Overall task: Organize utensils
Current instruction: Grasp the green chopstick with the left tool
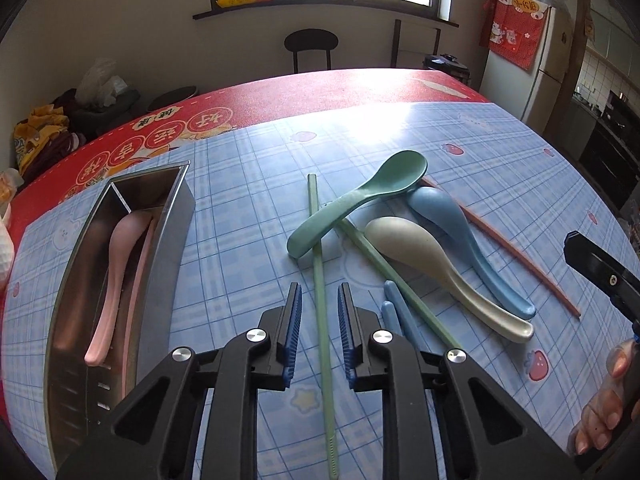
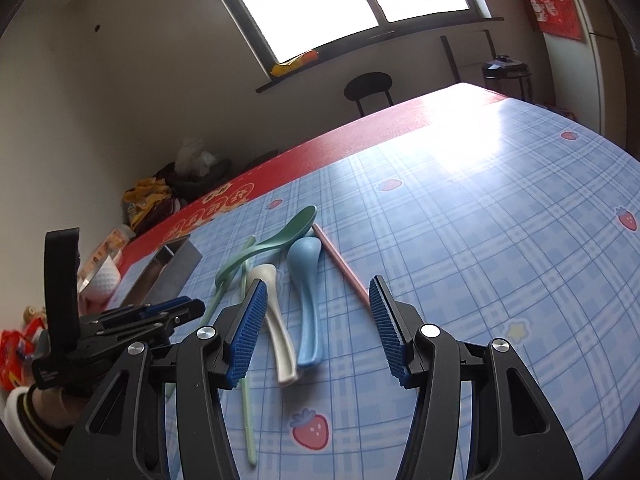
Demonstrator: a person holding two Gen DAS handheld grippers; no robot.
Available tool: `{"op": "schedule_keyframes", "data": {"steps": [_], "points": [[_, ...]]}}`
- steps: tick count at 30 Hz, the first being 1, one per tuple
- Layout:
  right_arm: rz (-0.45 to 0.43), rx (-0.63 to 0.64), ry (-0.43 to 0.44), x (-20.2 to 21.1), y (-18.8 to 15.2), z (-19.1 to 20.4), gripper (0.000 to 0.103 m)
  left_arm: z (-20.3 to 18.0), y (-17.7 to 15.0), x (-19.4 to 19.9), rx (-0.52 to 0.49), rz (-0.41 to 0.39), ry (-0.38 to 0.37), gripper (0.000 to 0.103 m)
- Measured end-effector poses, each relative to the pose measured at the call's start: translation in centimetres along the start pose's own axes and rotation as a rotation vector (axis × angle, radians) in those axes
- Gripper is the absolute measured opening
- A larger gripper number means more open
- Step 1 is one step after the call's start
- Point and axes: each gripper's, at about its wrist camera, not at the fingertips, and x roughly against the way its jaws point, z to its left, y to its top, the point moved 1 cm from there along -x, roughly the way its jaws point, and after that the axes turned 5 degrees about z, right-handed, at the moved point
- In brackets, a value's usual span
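Observation:
A steel utensil box (image 1: 166,240) lies at the left with a pink spoon (image 1: 110,280) and a pink chopstick inside. On the blue cloth lie a green spoon (image 1: 356,200), a cream spoon (image 1: 440,276), a blue spoon (image 1: 468,240), two green chopsticks (image 1: 320,280), a pink chopstick (image 1: 516,252) and blue chopsticks (image 1: 400,312). My left gripper (image 1: 319,292) is open, its jaws on either side of a green chopstick. My right gripper (image 2: 318,288) is open and empty over the cream spoon (image 2: 276,320) and blue spoon (image 2: 308,300) handles.
The table has a red cloth (image 1: 280,96) beyond the blue checked one. A black stool (image 1: 311,46) stands behind the table and a fridge (image 1: 548,64) at the right. A white bowl (image 2: 102,280) sits past the box (image 2: 168,276). The left gripper (image 2: 120,320) shows in the right wrist view.

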Motion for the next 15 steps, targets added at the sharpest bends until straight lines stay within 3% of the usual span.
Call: {"op": "schedule_keyframes", "data": {"steps": [15], "points": [[0.003, -0.017, 0.022, -0.1, 0.0, -0.3, 0.052, -0.6, 1.6, -2.6, -0.036, 0.044, 0.053, 0.013]]}}
